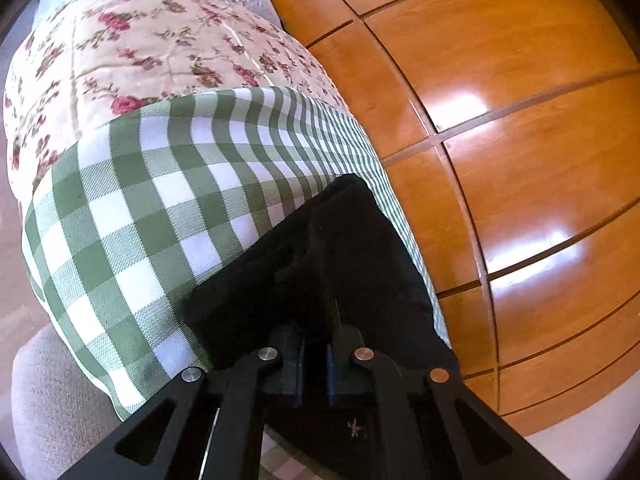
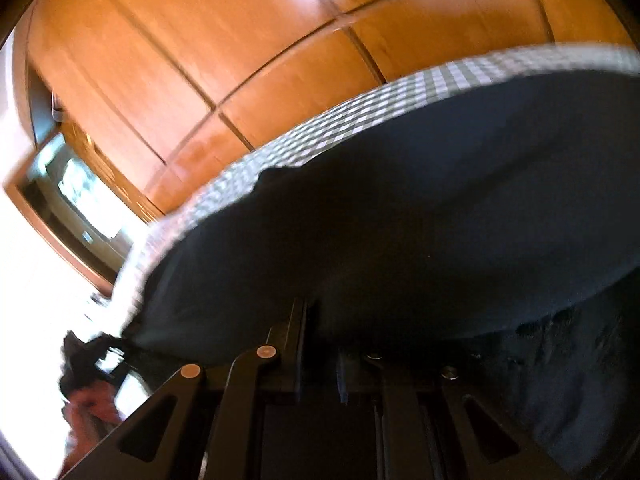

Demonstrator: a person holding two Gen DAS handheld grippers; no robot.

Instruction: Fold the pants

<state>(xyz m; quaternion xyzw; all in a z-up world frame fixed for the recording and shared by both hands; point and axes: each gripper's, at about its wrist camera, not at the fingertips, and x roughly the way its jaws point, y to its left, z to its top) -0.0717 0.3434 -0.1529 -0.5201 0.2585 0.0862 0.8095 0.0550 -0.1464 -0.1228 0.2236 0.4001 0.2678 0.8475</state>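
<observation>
Dark navy pants [image 1: 320, 256] lie on a green-and-white checked cloth [image 1: 132, 208] in the left wrist view, a narrow end reaching away from me. My left gripper [image 1: 316, 360] is shut on the near edge of that fabric, which rises between the blue pads. In the blurred right wrist view the pants [image 2: 400, 216] spread wide across the checked cloth [image 2: 360, 116]. My right gripper [image 2: 320, 344] is shut on the pants' near edge, its fingers partly covered by dark fabric. A hand on the other gripper [image 2: 92, 364] shows at the lower left.
A floral quilt [image 1: 140, 44] lies beyond the checked cloth. Glossy wooden cabinet doors [image 1: 500, 100] stand close along the far side. A grey carpet [image 1: 52, 400] shows at the lower left. A wood-framed opening [image 2: 76, 196] sits at the left of the right wrist view.
</observation>
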